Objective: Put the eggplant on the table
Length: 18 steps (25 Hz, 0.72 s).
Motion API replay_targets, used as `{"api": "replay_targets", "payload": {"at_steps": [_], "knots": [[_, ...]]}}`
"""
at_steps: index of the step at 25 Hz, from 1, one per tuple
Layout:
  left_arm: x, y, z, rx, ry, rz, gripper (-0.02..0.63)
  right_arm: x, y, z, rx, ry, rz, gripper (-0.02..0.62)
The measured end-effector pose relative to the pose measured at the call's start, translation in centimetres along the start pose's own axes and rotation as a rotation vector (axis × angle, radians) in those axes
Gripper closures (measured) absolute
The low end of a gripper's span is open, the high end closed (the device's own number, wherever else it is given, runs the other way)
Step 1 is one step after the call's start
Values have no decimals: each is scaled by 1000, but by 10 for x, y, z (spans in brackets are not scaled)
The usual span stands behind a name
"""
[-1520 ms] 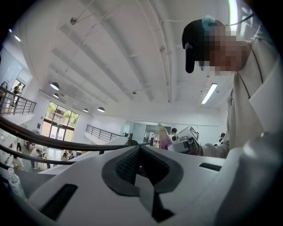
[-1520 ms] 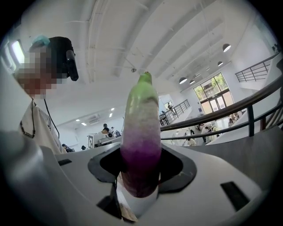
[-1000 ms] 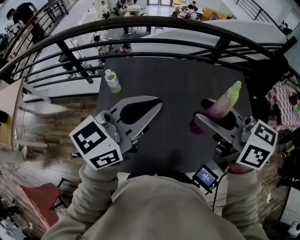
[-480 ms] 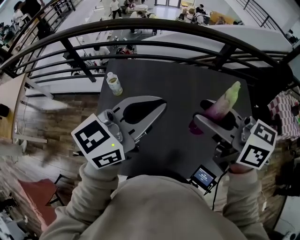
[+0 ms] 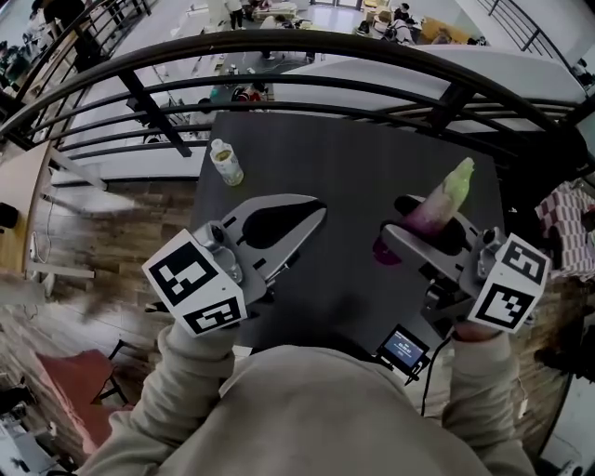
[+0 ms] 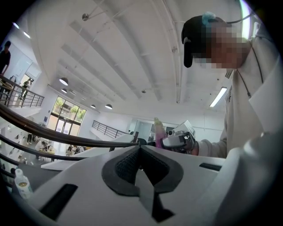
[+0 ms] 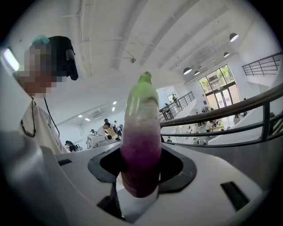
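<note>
One eggplant (image 5: 442,202), one bottle (image 5: 224,162) — label unreadable

Probably a public atrium: mezzanine railing (image 5: 307,39) overlooks people (image 5: 402,15) gathered far below.

Beige sweatshirt sleeves (image 5: 177,367), grey left gripper (image 5: 314,212) and right gripper (image 5: 407,204), black-padded jaws, black-and-white marker cubes (image 5: 193,284)

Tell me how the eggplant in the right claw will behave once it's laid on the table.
The eggplant looks round and tapered, so it may roll on the flat table. It juts straight out of the right claw without sagging, so probably stiff. Its smooth skin could be slippery.
</note>
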State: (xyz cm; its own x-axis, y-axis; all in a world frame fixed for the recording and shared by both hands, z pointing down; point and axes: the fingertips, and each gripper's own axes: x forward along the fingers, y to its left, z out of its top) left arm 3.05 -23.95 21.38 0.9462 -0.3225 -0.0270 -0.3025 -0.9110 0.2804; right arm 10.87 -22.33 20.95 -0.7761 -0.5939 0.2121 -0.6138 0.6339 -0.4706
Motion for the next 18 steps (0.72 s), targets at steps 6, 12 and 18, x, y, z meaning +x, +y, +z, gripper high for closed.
{"api": "replay_targets", "payload": {"at_steps": [6,12,18], "knots": [[4,3,-11,-26,10,8,600,1,-8,-7,18,13,-1,374],[1,7,-23,-52,20,21,600,3,-12,-18,35,27,-8,374],[4,14,-34,-73,38,20,600,13,-23,-28,59,44,-9,374]]}}
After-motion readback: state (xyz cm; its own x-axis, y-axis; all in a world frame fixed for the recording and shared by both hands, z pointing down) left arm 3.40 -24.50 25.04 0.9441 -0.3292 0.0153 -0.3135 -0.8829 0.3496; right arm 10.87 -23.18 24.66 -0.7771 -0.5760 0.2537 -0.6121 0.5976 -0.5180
